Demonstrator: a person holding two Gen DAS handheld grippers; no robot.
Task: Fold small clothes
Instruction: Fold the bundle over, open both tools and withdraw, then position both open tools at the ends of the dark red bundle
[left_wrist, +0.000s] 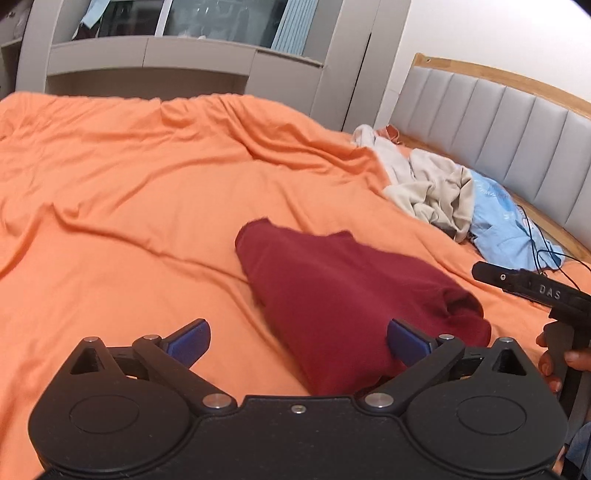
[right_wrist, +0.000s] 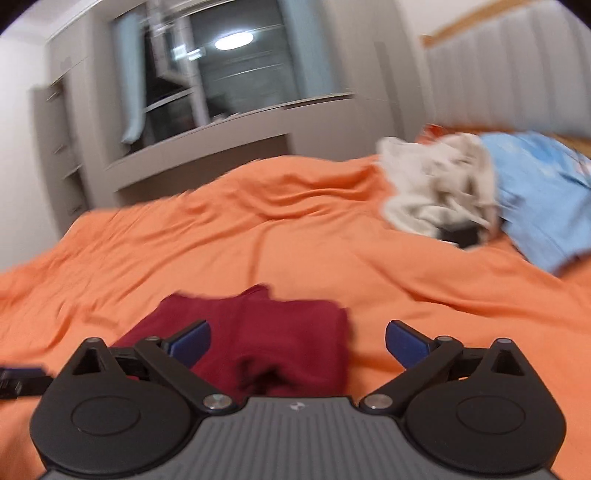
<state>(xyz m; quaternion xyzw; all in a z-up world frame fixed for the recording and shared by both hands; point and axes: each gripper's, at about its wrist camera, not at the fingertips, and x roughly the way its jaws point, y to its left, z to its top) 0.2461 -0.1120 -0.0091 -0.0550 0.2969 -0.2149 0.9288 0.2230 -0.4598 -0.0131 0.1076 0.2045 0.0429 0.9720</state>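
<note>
The red garment (left_wrist: 343, 295) is lying bunched and partly folded on the orange sheet (left_wrist: 129, 184), near me and just beyond both sets of fingers. I am holding the left gripper (left_wrist: 298, 338) fully spread with nothing between its blue pads (left_wrist: 192, 338), and the right gripper (right_wrist: 298, 341) is standing just as wide and empty over the garment's near edge. I judge both are hanging free so the cloth can settle flat. Far right, a beige garment (left_wrist: 432, 188) and a blue one (left_wrist: 506, 218) are waiting in a heap by the headboard (left_wrist: 498, 110), probably unfolded. I am seeing no basket or bin anywhere.
</note>
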